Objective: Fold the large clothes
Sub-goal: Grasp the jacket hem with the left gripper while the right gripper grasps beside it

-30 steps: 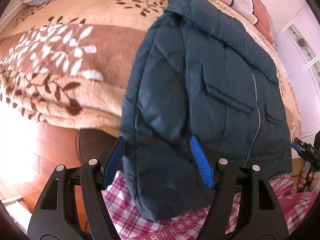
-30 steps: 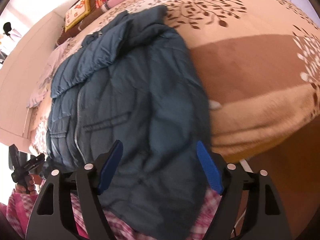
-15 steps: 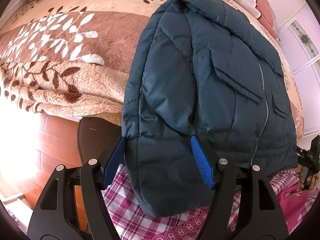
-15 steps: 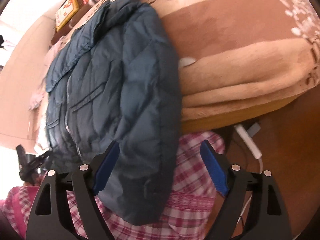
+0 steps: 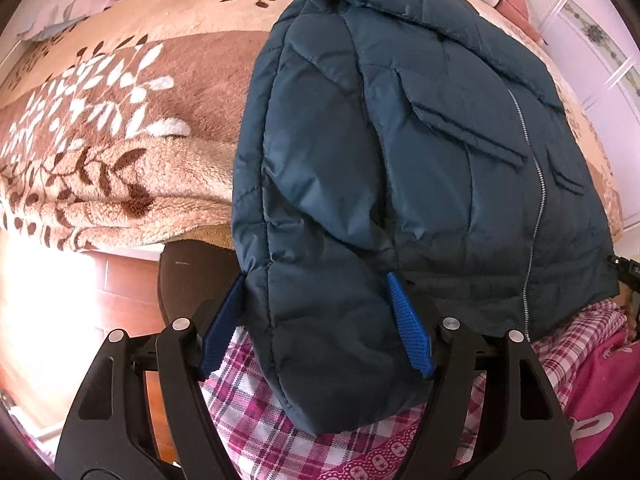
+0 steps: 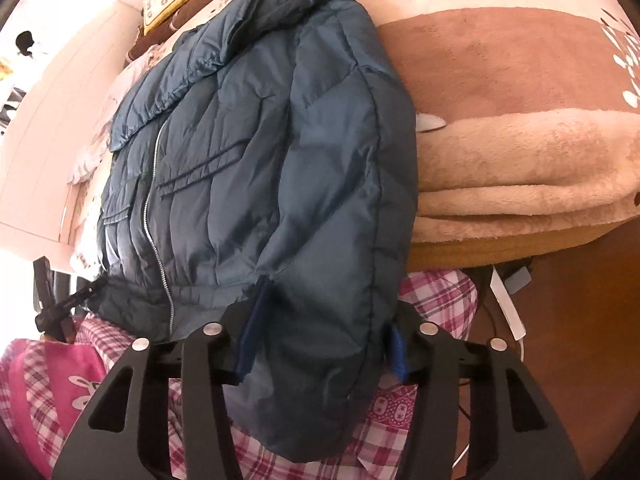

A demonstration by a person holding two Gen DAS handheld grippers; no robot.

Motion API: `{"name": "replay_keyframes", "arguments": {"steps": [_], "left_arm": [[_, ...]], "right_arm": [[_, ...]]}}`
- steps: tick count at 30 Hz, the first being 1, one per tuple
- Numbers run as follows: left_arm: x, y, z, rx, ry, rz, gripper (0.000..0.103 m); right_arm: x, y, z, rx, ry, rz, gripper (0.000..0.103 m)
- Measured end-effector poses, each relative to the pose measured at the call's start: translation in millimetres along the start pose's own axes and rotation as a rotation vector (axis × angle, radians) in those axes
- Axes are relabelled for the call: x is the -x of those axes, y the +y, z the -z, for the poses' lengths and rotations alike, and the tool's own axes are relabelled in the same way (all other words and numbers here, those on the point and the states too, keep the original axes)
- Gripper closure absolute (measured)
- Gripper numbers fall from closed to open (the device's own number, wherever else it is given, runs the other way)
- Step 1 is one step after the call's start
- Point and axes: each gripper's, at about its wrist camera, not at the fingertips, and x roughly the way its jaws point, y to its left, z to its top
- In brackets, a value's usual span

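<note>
Puffy, slippery jacket (image 5: 400, 152): left tongs (image 5: 316, 324) spread around one cuff, right tongs (image 6: 320, 336) closing on the other; grip seams.

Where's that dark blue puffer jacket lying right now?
The jacket lies zipped, front up, on the floral blanket, its sleeve ends hanging over the bed's near edge in both wrist views.
</note>
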Motion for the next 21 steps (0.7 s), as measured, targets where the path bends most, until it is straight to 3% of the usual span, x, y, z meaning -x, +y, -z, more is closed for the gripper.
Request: {"name": "replay_keyframes", "arguments": {"steps": [3,8,12,18,21], "left_arm": [[0.4,0.2,3.2,-0.016,-0.015,-0.008,0.04],[6.2,-0.2,8.1,-0.038,-0.039,-0.012,0.066],[11.3,8.1,7.7,0.005,-0.042,0.032,0.068],[17.7,48.2,10.4,0.209,-0.022,0.177,0.061],[15.0,59.8,11.3,0.262,-0.007,0.222,0.06]], "right_arm": [[-4.1,-1.6,1.5,-0.022,-0.01,-0.012,0.054],[-5.6,-3.8,2.5,-0.031,-0.017,-0.02,0.053],[-5.3,-0.1,1.8,-0.015,-0.013,-0.015,0.052],[-4.3,-6.5,3.8,-0.06,-0.027,-0.066,0.052],[-4.3,-8.0,3.0,-0.056,-0.015,-0.082,0.052]]}}
